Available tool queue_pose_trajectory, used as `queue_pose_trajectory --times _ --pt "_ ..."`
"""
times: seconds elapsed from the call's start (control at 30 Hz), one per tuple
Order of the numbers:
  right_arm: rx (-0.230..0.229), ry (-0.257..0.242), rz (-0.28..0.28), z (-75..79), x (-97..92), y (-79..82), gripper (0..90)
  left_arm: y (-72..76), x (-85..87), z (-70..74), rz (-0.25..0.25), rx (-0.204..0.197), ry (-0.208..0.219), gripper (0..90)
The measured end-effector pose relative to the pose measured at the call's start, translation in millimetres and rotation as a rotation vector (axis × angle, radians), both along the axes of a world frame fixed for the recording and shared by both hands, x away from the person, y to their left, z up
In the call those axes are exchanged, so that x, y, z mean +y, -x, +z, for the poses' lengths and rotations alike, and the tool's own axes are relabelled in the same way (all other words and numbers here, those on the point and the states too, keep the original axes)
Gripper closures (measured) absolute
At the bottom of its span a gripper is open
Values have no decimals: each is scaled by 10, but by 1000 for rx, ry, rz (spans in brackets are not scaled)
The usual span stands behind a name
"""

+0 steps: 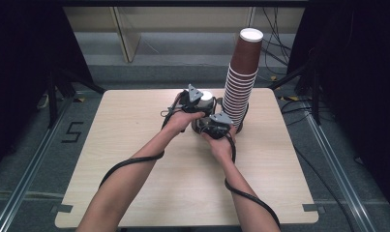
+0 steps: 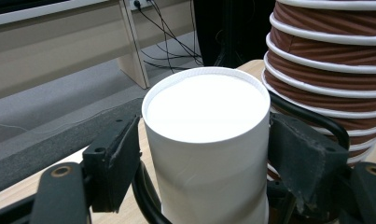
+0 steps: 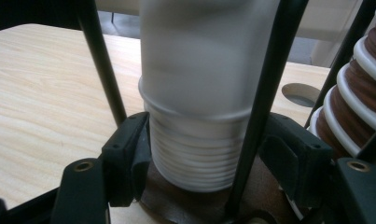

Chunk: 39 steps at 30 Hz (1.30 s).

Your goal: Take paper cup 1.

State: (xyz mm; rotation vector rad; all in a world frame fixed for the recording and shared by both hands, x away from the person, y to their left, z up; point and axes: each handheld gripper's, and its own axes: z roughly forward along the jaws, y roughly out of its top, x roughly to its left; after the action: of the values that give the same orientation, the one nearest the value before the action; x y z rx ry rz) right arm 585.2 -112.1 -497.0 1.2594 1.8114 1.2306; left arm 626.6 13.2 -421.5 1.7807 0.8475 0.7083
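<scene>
I've got the left claw [image 2: 199, 154] pinching the top white cup [image 2: 206, 135], pads on both sides. Right claw [image 3: 209, 158] is clamped on the lower white stack [image 3: 195, 154], standing on the tabletop [image 1: 134, 145] just beside the tall brown cup stack [image 1: 242, 82].

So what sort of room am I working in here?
Probably a lab or recording studio rather than a café: a bare light wooden table stands on grey floor with metal rails, black curtains hang at both sides, and loose cables trail behind the tall stack of brown paper cups.

Matt white paper cups [image 2: 206, 140], wood-grain table [image 1: 134, 145]
</scene>
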Motion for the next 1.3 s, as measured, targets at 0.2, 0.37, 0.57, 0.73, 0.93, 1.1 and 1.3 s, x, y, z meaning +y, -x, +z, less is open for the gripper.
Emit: queue_pose_trajectory --times 0.2,0.37,0.57,0.73,0.93,1.1,1.3 --pt "6 -7 -5 -5 19 -19 362 -23 -26 -18 0 11 13 280" --pt "-2 9 -16 -11 25 -29 370 -38 -52 -34 2 6 16 300" --pt "11 14 -26 -1 28 -21 372 -41 -51 -34 -3 4 28 313" --pt "7 0 -15 -3 21 -25 371 -28 -46 -19 -6 -2 39 320" --pt "6 17 -21 -21 5 -13 370 -6 -34 82 -4 -33 65 329" --pt "12 14 -15 -27 14 3 362 16 -20 199 -7 -58 84 331" --pt "-7 23 -5 -9 27 34 345 42 -18 299 -4 -81 96 332"
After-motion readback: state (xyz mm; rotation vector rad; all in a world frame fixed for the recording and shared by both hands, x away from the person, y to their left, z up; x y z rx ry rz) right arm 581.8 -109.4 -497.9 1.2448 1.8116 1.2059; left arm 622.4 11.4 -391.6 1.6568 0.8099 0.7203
